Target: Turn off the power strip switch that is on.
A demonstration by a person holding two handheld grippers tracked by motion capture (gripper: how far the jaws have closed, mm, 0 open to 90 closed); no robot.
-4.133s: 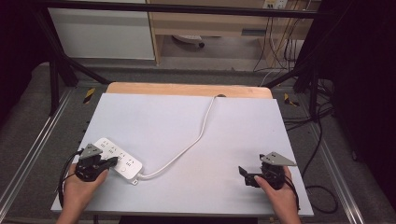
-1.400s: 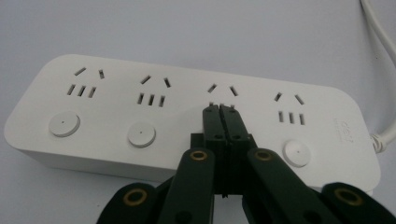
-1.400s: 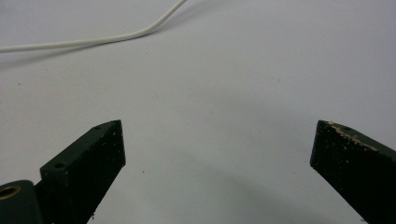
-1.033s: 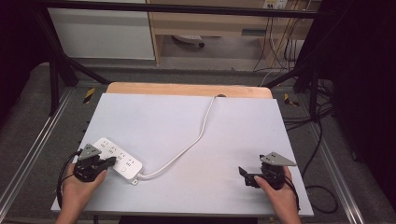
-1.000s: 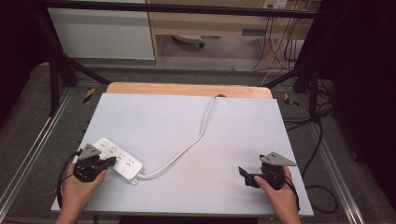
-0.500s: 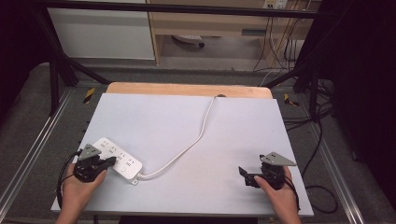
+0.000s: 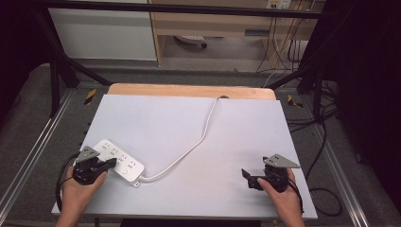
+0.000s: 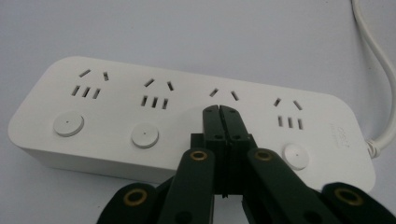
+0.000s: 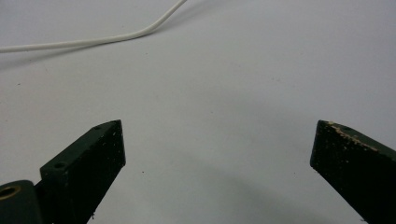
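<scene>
A white power strip (image 7: 118, 162) (image 8: 187, 126) lies near the table's front left, with several sockets and round buttons. Its white cord (image 7: 198, 142) (image 9: 93, 39) curves across the table to the far edge. My left gripper (image 7: 109, 163) (image 8: 219, 108) is shut, its jaws pressed together with nothing between them. Its tips rest over the strip's top, by the third socket from the left in the left gripper view. My right gripper (image 7: 246, 176) (image 9: 217, 140) stands open near the front right, jaws wide apart over bare table.
The grey-white table top (image 7: 189, 123) has a wooden strip (image 7: 189, 91) along its far edge. Metal frame rails (image 7: 28, 146) run along both sides. Loose black cables (image 7: 321, 142) hang off the right side, on the floor.
</scene>
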